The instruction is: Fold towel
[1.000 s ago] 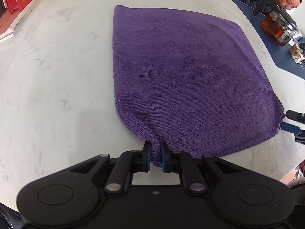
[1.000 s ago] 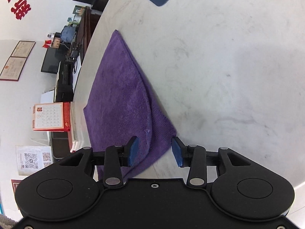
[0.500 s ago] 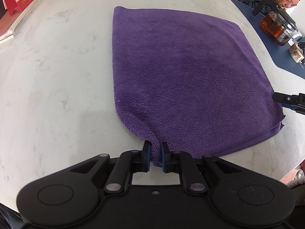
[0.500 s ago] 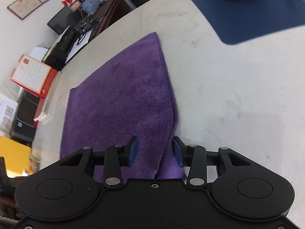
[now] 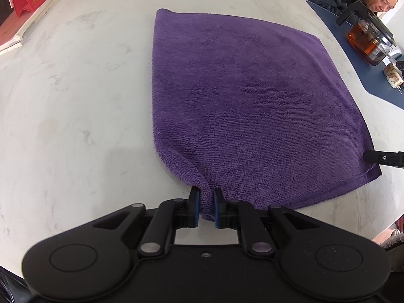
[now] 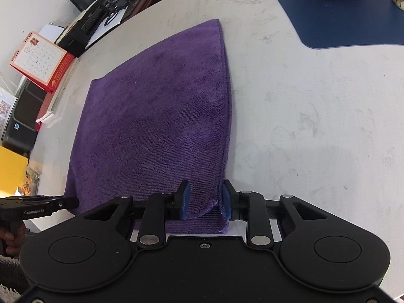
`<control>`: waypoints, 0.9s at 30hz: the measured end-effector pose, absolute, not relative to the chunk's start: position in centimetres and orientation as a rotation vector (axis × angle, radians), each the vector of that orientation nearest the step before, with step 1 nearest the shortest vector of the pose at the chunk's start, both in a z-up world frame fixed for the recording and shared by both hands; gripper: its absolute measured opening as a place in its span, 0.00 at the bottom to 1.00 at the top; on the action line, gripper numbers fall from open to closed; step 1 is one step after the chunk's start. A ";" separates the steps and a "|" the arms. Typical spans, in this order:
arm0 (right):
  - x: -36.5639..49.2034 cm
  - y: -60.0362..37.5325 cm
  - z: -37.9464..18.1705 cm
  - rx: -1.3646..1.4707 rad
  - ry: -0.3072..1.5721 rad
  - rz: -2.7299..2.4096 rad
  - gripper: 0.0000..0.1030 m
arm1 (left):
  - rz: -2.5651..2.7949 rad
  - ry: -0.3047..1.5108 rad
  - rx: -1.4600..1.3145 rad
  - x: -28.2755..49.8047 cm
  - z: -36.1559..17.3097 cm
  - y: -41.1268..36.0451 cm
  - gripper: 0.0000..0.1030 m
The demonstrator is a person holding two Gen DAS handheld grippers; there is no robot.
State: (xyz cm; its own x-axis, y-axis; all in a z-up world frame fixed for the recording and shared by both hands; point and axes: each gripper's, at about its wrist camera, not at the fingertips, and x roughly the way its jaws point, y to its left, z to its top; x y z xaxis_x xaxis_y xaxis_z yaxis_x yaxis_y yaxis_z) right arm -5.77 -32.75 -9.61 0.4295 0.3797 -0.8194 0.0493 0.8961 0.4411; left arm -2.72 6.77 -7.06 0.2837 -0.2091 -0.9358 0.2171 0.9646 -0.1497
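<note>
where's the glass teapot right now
In the left wrist view the glass teapot stands at the far right on the blue mat, beyond the purple towel's far right corner and beside a small cup.

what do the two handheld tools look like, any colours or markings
Both are matte black: the left tool and right tool have linkage arms with silver pivot pins, round discs on the body, and blue pads. White "GenRobot.AI" lettering marks the left tool's side.

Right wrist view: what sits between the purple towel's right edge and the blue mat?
Nothing: in the right wrist view only bare marbled table lies between the purple towel and the blue mat.
</note>
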 end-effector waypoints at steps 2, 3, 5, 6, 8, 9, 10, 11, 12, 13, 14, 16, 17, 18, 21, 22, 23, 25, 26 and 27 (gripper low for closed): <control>-5.6 -32.7 -9.6 0.427 1.121 0.217 0.07 | -0.281 1.249 0.002 -2.7 -7.1 6.8 0.09; -5.6 -32.6 -9.5 0.408 1.123 0.218 0.07 | -0.280 1.249 0.000 -2.7 -7.0 6.9 0.09; -5.5 -32.2 -9.5 0.362 1.127 0.218 0.06 | -0.275 1.245 -0.003 -2.8 -7.0 7.0 0.09; -5.5 -32.1 -9.5 0.347 1.126 0.221 0.06 | -0.274 1.244 -0.004 -2.8 -7.0 7.0 0.09; -5.5 -32.1 -9.5 0.345 1.126 0.221 0.06 | -0.270 1.243 -0.007 -2.8 -7.0 7.0 0.09; -5.5 -32.1 -9.4 0.344 1.126 0.222 0.06 | -0.268 1.242 -0.010 -2.8 -7.1 7.0 0.09; -5.5 -32.1 -9.4 0.341 1.125 0.224 0.06 | -0.266 1.242 -0.013 -2.8 -7.1 7.0 0.09; -5.5 -32.0 -9.4 0.339 1.125 0.224 0.06 | -0.264 1.241 -0.013 -2.9 -7.1 7.1 0.09; -5.5 -32.0 -9.4 0.337 1.126 0.225 0.06 | -0.263 1.240 -0.014 -2.9 -7.1 7.1 0.09; -5.5 -32.0 -9.4 0.334 1.126 0.227 0.06 | -0.261 1.239 -0.016 -2.9 -7.1 7.1 0.09; -5.5 -32.0 -9.4 0.332 1.127 0.227 0.06 | -0.260 1.238 -0.020 -2.9 -7.1 7.1 0.09; -5.5 -32.0 -9.3 0.332 1.125 0.230 0.06 | -0.257 1.233 -0.025 -3.0 -7.1 7.1 0.09; -5.5 -32.0 -9.3 0.333 1.117 0.235 0.06 | -0.256 1.231 -0.027 -3.0 -7.1 7.1 0.09; -5.6 -32.1 -9.1 0.335 1.099 0.251 0.06 | -0.256 1.228 -0.029 -3.0 -7.0 7.1 0.09; -5.6 -31.9 -8.8 0.323 1.100 0.257 0.06 | -0.255 1.220 -0.033 -3.1 -6.8 7.2 0.09; -5.5 -32.0 -8.9 0.328 1.103 0.259 0.06 | -0.256 1.217 -0.036 -3.1 -6.7 7.2 0.09; -5.4 -32.0 -8.9 0.332 1.104 0.259 0.06 | -0.256 1.214 -0.040 -3.1 -6.7 7.3 0.09; -5.3 -32.2 -8.9 0.348 1.106 0.261 0.06 | -0.258 1.208 -0.046 -3.0 -6.5 7.3 0.09; -5.3 -32.3 -8.9 0.358 1.104 0.261 0.06 | -0.260 1.205 -0.050 -3.0 -6.5 7.4 0.09; -5.3 -32.4 -8.9 0.365 1.102 0.262 0.06 | -0.261 1.204 -0.050 -3.0 -6.5 7.4 0.09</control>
State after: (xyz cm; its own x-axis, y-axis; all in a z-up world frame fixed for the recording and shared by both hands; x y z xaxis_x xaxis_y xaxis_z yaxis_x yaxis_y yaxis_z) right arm -5.28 -32.40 -8.86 0.4309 0.3829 -0.8172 -0.0256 0.9103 0.4131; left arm -2.96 7.39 -6.46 0.3327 -0.2264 -0.9154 0.1737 0.9688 -0.1765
